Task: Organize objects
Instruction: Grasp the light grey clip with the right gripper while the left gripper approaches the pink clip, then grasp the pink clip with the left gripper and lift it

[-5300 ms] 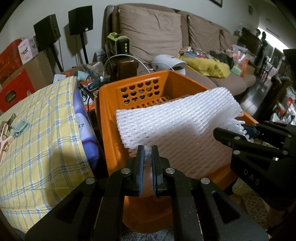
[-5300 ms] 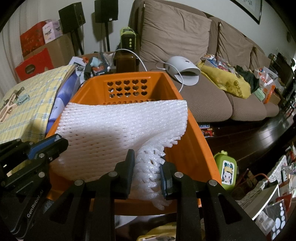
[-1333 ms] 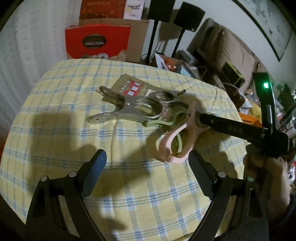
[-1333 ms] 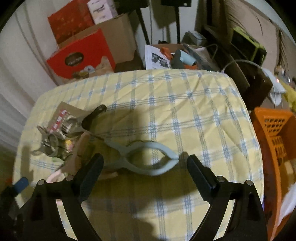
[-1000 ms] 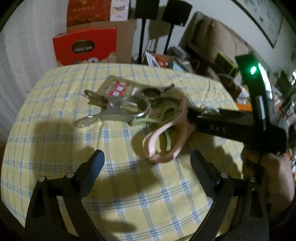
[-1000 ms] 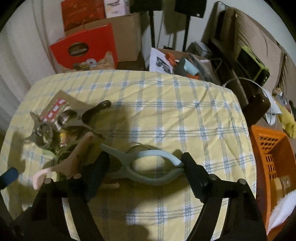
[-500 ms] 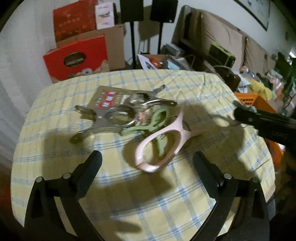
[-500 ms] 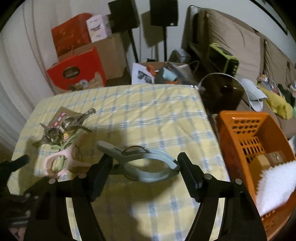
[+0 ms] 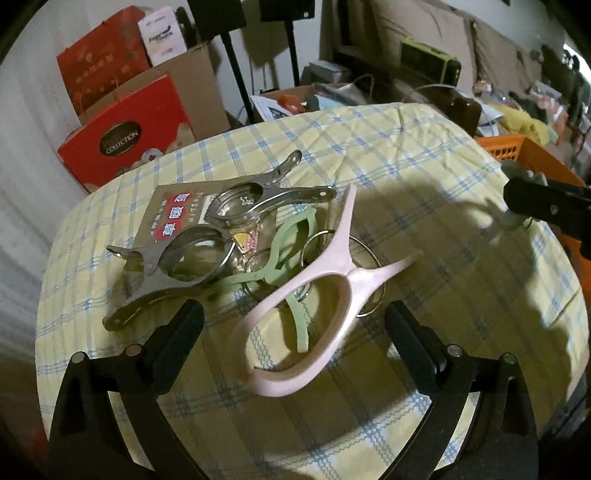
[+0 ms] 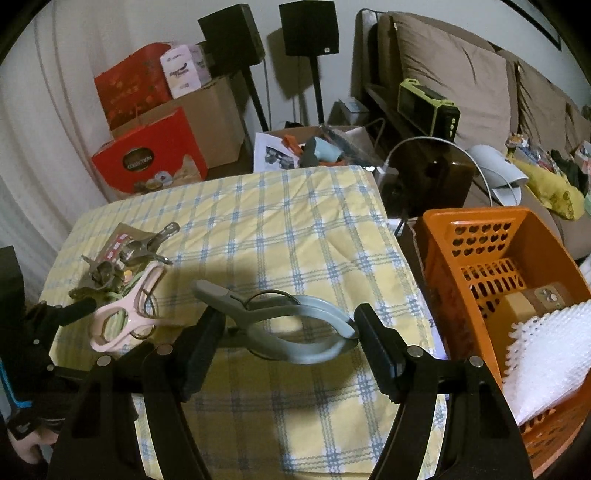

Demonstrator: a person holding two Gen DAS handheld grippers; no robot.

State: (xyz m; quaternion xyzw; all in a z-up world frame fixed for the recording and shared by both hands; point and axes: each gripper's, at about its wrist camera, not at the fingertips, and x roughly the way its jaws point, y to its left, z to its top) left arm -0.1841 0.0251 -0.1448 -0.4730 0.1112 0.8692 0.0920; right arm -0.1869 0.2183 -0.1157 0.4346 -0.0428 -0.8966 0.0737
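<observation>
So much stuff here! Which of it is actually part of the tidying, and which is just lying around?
Part of the job:
- grey clip, held in the right gripper
- pink clip
- green clip
- metal clips
- orange basket
- left gripper, open over the pile

Just lying about:
- red box
- speakers
- sofa

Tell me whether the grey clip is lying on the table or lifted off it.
Lifted. The grey clip sits lengthwise between the right gripper jaws, which press both its ends, and its shadow falls on the checked cloth below.
</observation>
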